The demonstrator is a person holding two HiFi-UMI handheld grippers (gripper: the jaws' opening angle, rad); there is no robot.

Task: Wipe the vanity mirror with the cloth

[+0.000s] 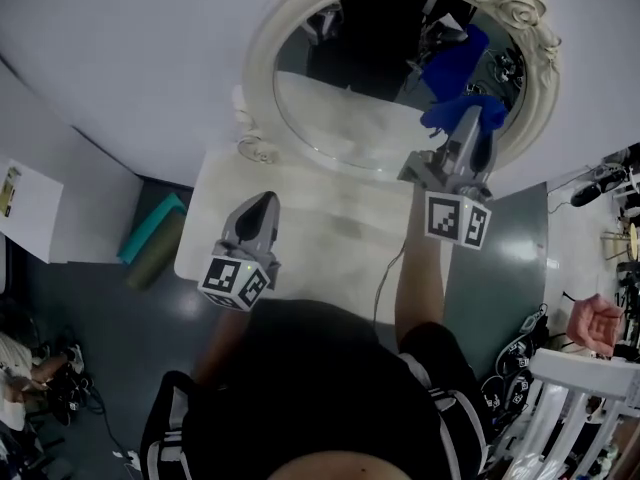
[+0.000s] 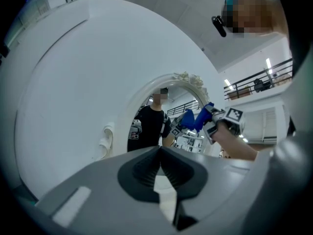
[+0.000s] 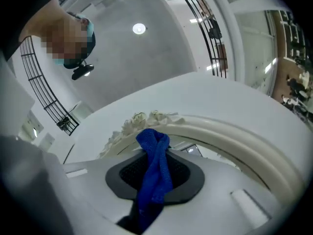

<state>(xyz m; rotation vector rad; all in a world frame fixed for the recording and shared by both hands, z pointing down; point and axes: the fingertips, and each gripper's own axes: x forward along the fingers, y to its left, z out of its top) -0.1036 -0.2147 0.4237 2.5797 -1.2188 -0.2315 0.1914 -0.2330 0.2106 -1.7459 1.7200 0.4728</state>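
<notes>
Cloth (image 3: pixel 154 173) sits clamped in right hand-held gripper (image 1: pixel 473 133) near vanity mirror (image 1: pixel 370 88).

Blue cloth (image 3: pixel 155 173): bunched, twisted, clamped betw. jaws of right claw (image 1: pixel 476 118), end poking past the tips. Vanity mirror (image 1: pixel 350 108): oval, cream frame w/ carved roses, upright, just ahead of that claw; cloth by its rim.

Blue cloth (image 3: pixel 154 175), cream mirror frame (image 1: pixel 264 50), white vanity top (image 1: pixel 300 218), black shirt (image 1: pixel 320 388)
</notes>
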